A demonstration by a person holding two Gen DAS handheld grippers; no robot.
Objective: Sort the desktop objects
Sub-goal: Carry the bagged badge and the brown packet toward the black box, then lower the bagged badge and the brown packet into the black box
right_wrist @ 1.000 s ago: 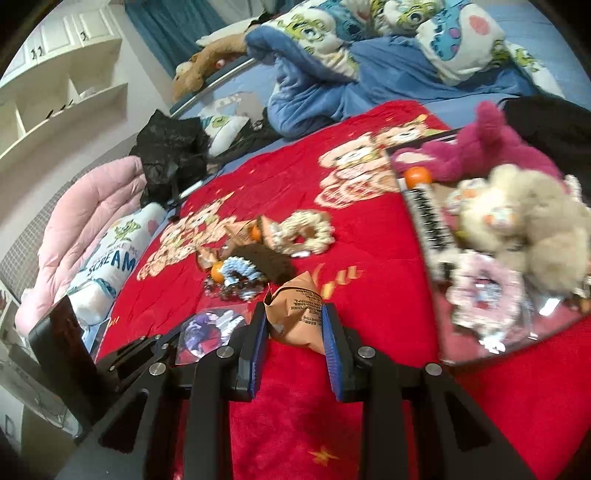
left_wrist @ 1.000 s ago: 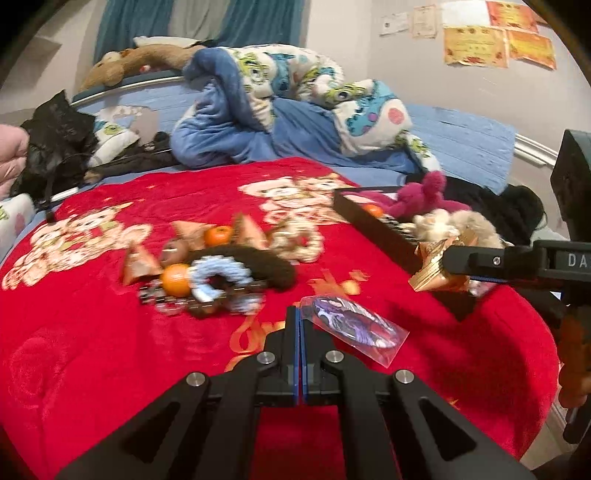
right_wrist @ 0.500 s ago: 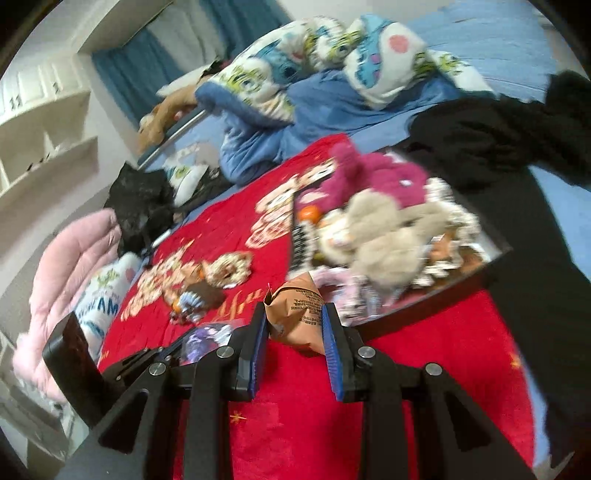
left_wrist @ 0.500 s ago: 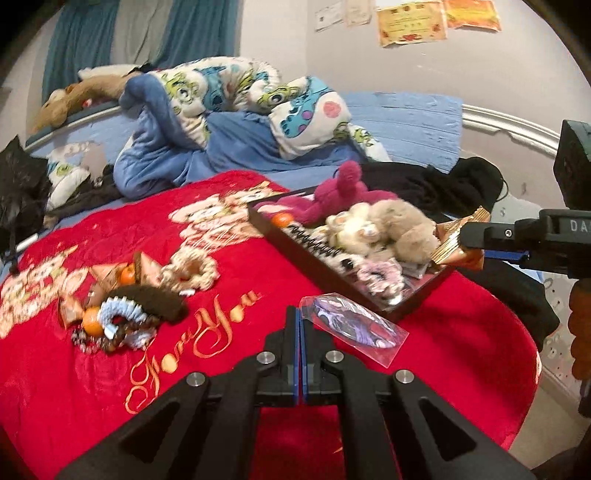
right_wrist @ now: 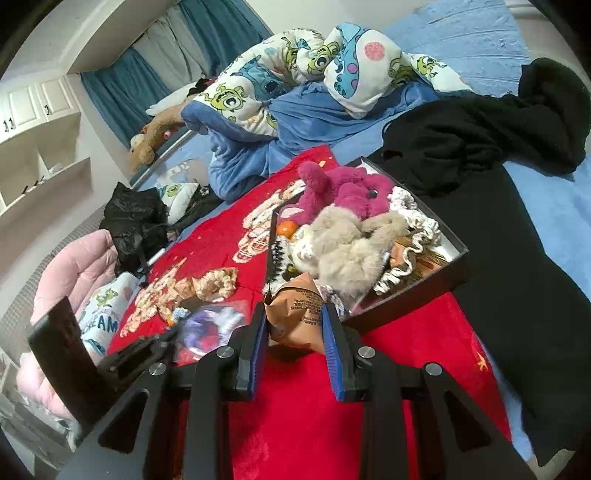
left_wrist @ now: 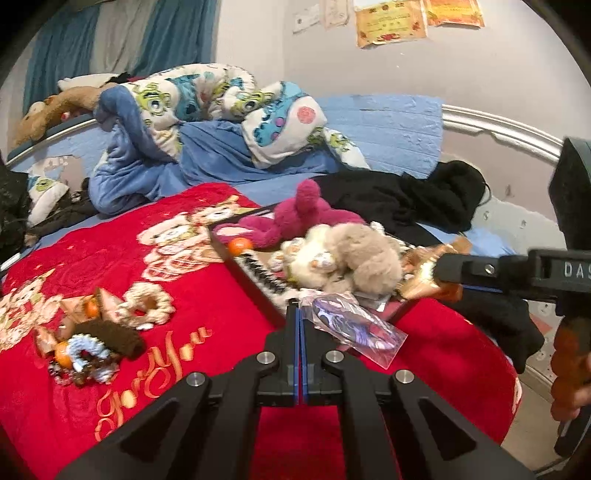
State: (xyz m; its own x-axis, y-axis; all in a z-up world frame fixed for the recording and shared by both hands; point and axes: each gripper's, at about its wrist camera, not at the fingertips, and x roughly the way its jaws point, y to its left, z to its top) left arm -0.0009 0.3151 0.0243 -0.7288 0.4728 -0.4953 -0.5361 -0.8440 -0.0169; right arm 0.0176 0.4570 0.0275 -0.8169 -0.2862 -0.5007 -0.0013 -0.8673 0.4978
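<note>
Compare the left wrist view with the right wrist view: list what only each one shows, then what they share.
Only the left wrist view shows the wall posters, and the left gripper shut on the clear plastic packet.

Only the right wrist view shows the white shelving, the pink quilt, and the printed text on the brown snack packet held by the right gripper.

Both show the dark tray, the magenta plush, the beige plush and the red blanket.
</note>
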